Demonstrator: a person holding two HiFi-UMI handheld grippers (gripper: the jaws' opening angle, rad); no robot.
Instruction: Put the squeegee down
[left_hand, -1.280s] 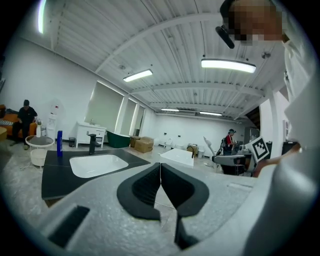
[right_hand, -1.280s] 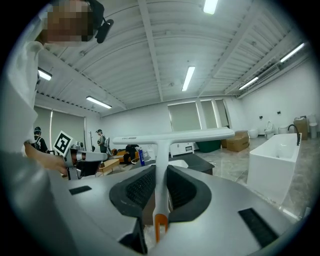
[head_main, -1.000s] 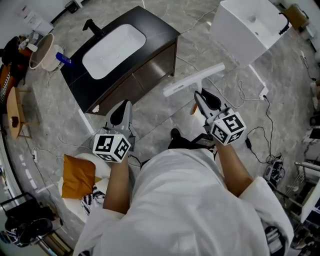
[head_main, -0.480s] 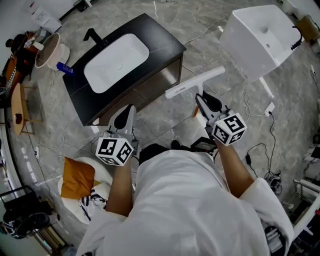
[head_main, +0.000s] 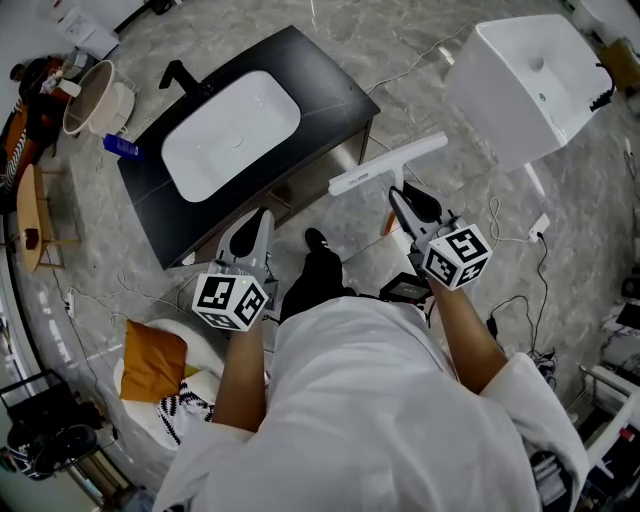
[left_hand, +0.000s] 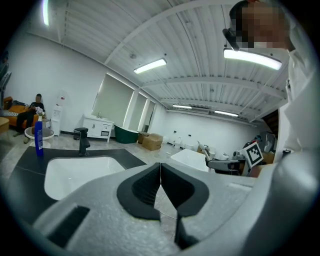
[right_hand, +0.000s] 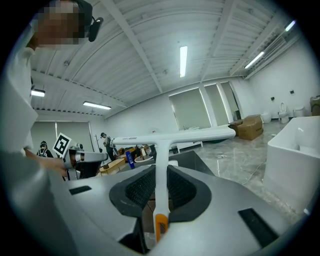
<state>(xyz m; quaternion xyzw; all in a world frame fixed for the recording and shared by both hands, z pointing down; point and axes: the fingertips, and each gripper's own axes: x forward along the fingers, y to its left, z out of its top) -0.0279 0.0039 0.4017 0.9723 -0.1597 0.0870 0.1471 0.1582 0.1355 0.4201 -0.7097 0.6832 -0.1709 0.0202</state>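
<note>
Marble floor (head_main: 400, 75), black shoe (head_main: 316, 240) stepped forward toward vanity (head_main: 320, 75); right tongs (head_main: 402, 198) still clamp squeegee (head_main: 388, 163), left tongs (head_main: 262, 218) closed, empty

L hand-held gripper (head_main: 260, 216) jaws together, R hand-held gripper (head_main: 400, 197) clamping squeegee (head_main: 388, 163)

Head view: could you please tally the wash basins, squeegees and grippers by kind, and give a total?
Wash basins: 2, the inset basin and the freestanding basin
Squeegees: 1, the squeegee
Grippers: 2, the left gripper and the right gripper
Total: 5
</note>
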